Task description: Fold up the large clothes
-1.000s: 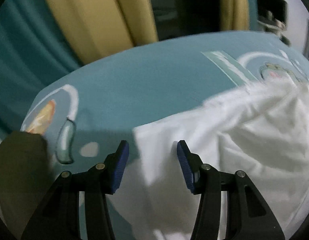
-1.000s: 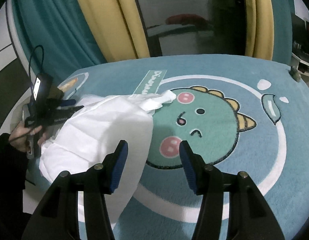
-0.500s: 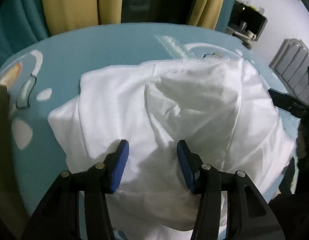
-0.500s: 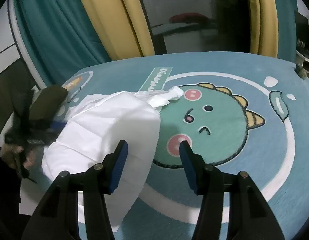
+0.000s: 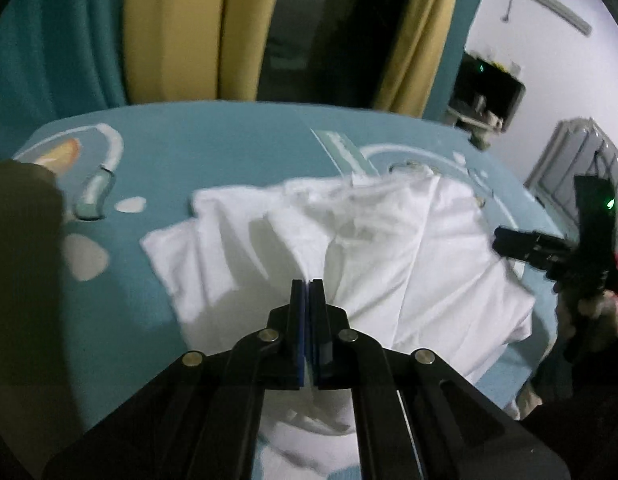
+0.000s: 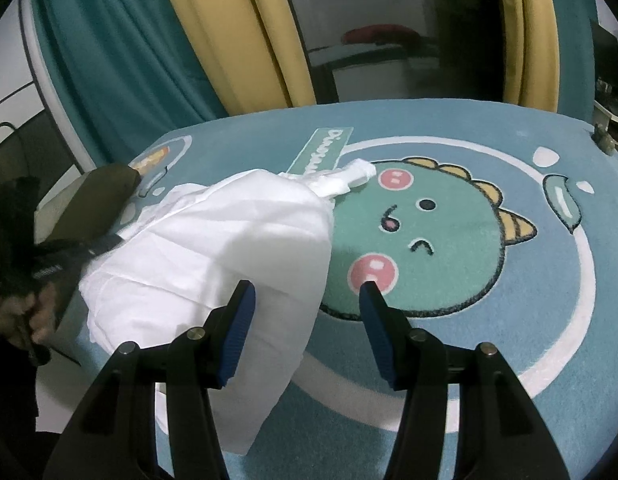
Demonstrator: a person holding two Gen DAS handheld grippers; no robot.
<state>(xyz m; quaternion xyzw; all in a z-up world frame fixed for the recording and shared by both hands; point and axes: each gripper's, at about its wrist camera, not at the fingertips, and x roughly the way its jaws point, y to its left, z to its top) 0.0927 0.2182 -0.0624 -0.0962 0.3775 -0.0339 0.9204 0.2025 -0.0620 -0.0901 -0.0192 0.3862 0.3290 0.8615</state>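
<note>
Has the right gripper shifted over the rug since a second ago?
No. The right gripper holds the same place against the rug's dinosaur face.

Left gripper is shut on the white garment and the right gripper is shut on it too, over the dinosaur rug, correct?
Not quite. The right gripper is open: the right wrist view shows its jaws apart, nothing pinched. The rest holds: the left gripper has just closed on the white garment, which lies on the dinosaur rug.

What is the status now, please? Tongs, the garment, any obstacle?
Left tongs just closed, pinching a fold of the white garment. Right tongs open, holding nothing. Garment crumpled on the teal rug. No obstacle seen.
</note>
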